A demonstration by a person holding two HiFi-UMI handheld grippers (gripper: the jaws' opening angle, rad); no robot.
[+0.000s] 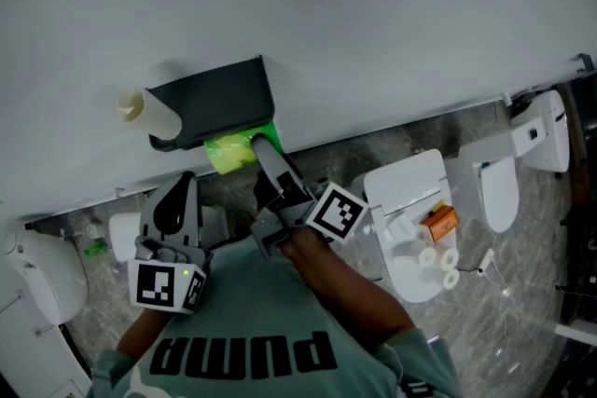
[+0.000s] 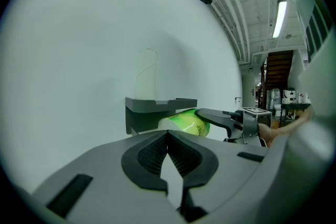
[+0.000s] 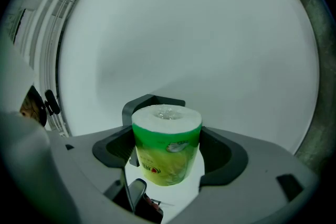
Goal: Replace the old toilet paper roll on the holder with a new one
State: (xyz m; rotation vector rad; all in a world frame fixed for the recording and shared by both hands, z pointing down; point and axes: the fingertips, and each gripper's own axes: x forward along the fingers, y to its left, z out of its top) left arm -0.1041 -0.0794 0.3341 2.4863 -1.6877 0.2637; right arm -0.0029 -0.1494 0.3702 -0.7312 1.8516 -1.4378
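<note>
Your right tool point(image 3: 169, 157) squeezes the green-wrapped new roll point(image 3: 165, 139) by its sides, probably to seat it under the holder point(image 1: 219, 98), while your left tool point(image 2: 168, 139) idles closed, empty.

At lower left of head view: left gripper point(image 1: 180, 191), pointed up-frame, jaws pressed together, empty. At centre: right gripper point(image 1: 259, 150), angled toward upper left, jaws clamped on both sides of a roll point(image 3: 167, 149). Behind it, right hand point(image 1: 312, 249) and forearm point(image 1: 368, 298), reaching in from lower right.
</note>
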